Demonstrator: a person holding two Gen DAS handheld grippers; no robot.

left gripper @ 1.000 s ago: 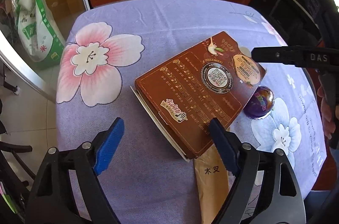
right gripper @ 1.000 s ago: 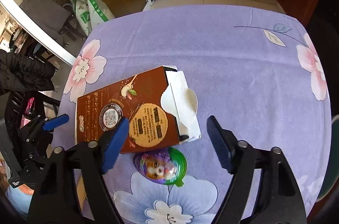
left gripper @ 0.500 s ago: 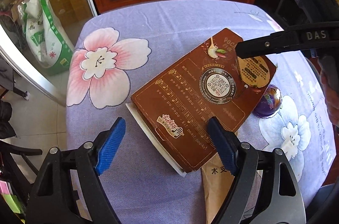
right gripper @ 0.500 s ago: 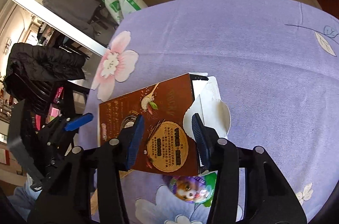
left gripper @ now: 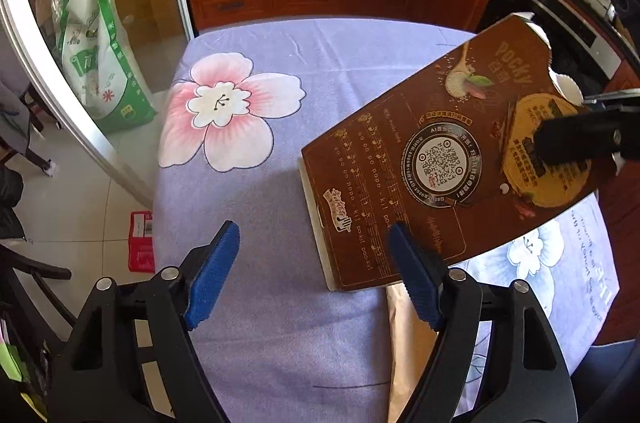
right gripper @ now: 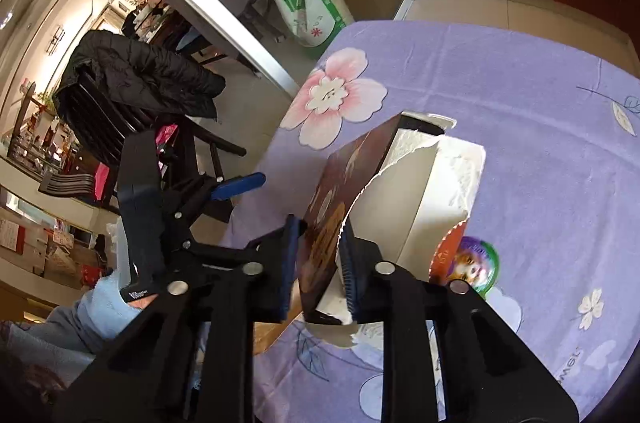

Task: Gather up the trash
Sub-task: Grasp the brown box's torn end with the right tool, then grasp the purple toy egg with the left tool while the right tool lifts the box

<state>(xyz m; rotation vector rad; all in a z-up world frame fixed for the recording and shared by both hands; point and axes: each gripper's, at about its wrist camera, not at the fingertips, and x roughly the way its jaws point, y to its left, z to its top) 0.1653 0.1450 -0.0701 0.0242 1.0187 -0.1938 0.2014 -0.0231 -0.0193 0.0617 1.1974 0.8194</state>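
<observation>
The brown snack box (right gripper: 344, 199) is clamped at its torn end by the closing right claw (right gripper: 318, 259), tilted above the table (left gripper: 280, 191); the left claw (left gripper: 312, 279) is held apart, narrowing, empty.

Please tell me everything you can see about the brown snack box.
The brown snack box is flat printed cardboard with gold lettering, music notes, a round code patch and a gold oval label. Its end is torn open, showing white inner card. The right tongs are closing on that torn end, one blue pad on each face. The box is tilted, with its gripped end raised over the purple flowered tablecloth; its low corner lies by the left tongs, which do not hold it.
</observation>
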